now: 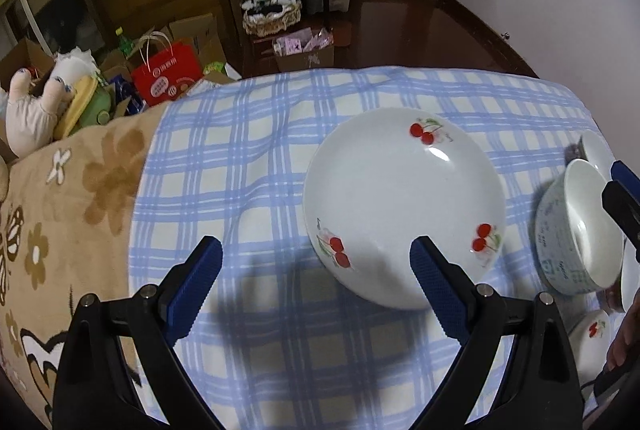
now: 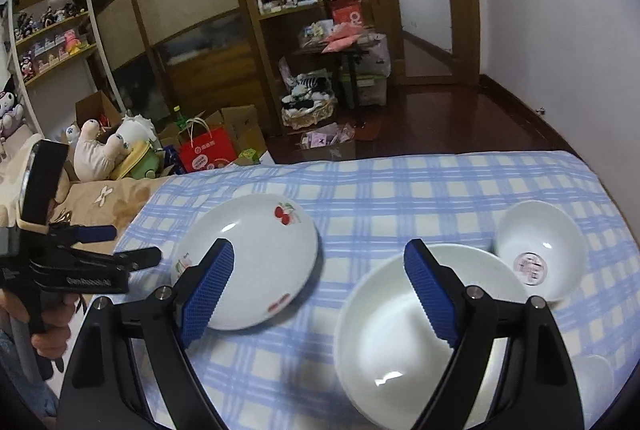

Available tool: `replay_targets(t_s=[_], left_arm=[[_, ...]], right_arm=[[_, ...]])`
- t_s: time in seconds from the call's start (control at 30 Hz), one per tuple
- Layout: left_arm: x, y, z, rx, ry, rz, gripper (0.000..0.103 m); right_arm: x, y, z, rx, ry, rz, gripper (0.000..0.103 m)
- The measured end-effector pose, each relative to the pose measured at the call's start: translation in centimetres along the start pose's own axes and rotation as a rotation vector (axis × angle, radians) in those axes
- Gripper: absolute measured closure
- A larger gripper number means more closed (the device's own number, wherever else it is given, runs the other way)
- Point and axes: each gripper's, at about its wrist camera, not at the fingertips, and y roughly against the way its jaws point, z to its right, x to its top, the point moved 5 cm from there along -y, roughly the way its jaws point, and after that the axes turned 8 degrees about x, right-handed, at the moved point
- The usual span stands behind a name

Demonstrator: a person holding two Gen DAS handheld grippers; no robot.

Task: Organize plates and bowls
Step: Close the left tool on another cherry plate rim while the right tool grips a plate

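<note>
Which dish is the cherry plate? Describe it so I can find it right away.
Start at the blue-checked cloth covering the bed. Near its left side, close to where the beige flowered blanket begins, lies a shallow white plate. Unlike the plain large bowl and the small bowl to its right, it has red cherry prints around its rim.

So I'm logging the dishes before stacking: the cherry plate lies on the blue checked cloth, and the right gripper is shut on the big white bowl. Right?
Not quite. The cherry plate does lie on the blue checked cloth, but the right gripper is not shut on the big white bowl: in the right wrist view its jaws stand wide apart with nothing gripped.
</note>
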Motion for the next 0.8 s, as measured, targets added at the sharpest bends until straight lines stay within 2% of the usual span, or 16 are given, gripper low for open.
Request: replay_targets(t_s=[0.07,0.27,0.33,0.4,0.47,0.5,0.53,0.67,0.8], left_arm=[[0.1,-0.9,-0.2,0.003,0.026,-0.004,0.010],[0.2,-4.3,-0.2,-0.018,0.044,-0.060,0.010],[0.0,-5.1,0.1,-0.026,0.024,-0.074,0.020],[-0.2,-5.8,0.2,-0.024,0.008,-0.079,0.027],[-0.3,-6.5,0.2,-0.046,0.017,-0.085,0.041],[-0.4,-7.0,0.2,-0.063,0.036,-0.100,0.057],[-0.4,-7.3,0.1,-0.071,0.052,-0.112,0.065],[0.1,-8.2,-0.4,-0.108,0.129,-0.122,0.072],[0.5,-8.5,-0.3,-0.112,0.132,-0.124,0.074]], right_arm=[[0.2,-1.3,-0.3,-0.015,-0.009,-0.027,0.012],[0.1,-5.5,-0.7,0.019,-0.050,-0.108,0.012],[-0.1,-6.9,-0.6,0.021,-0.058,-0.140,0.014],[-0.7,-8.2,-0.4,0.018,-0.072,-0.183,0.021],[-1.2,-9.2,0.0,0.012,-0.104,-0.209,0.026],[-1.4,-9.6,0.2,0.006,-0.121,-0.224,0.026],[-1.6,-10.1,0.2,-0.002,-0.129,-0.233,0.032],[-1.5,-11.3,-0.1,-0.030,-0.093,-0.270,0.035],[-0.9,-11.8,0.9,-0.074,-0.052,-0.289,0.038]])
